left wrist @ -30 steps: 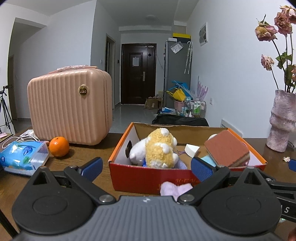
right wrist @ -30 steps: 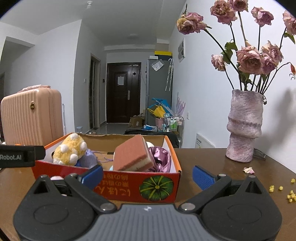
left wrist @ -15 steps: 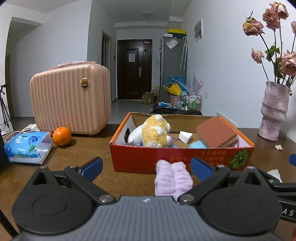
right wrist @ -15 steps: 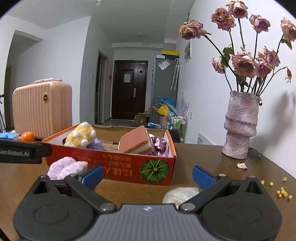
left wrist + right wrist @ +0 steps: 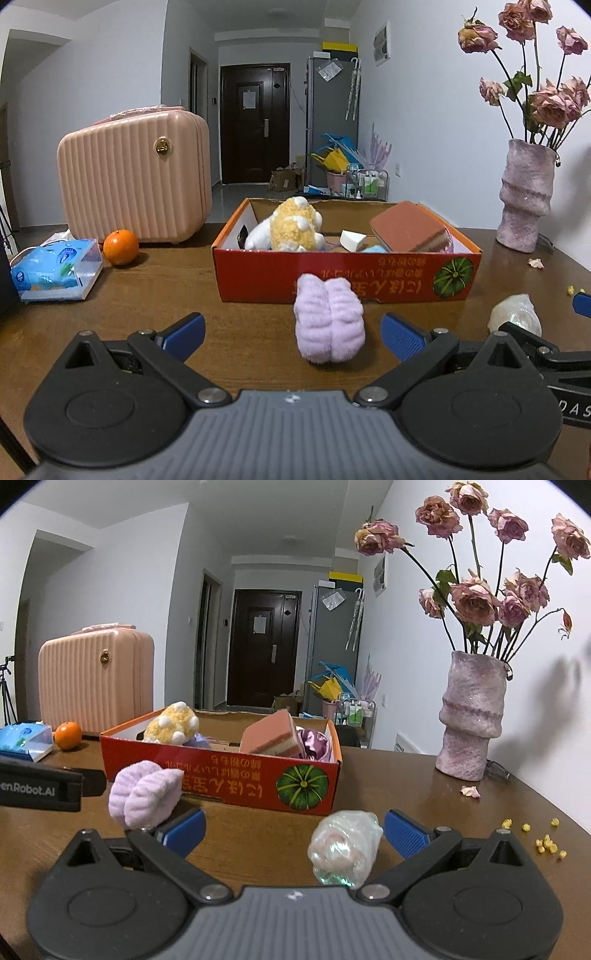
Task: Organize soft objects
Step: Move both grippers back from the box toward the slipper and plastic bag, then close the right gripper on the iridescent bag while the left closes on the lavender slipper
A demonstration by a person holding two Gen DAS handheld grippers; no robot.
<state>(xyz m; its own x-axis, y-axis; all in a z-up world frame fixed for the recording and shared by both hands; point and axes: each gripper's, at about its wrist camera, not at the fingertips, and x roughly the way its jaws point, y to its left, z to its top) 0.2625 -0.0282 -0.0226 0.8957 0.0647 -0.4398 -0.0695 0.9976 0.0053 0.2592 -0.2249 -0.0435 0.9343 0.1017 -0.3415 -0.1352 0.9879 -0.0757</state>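
box (image 5: 332, 275): mid table (image 5: 147, 306)
plush roll (image 5: 328, 325): just before box
suitcase (image 5: 133, 177): behind-left
vase (image 5: 524, 199): right of box

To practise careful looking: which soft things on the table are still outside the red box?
Two: the fluffy lilac item before the left gripper, and the pearly white bundle before the right gripper. The others lie inside the box.

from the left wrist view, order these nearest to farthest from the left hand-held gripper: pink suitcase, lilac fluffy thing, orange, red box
1. lilac fluffy item: on the table between the open fingers of the left hand-held gripper.
2. red box: directly behind it, centre.
3. orange: further back, left.
4. pink suitcase: just behind the orange, far left.
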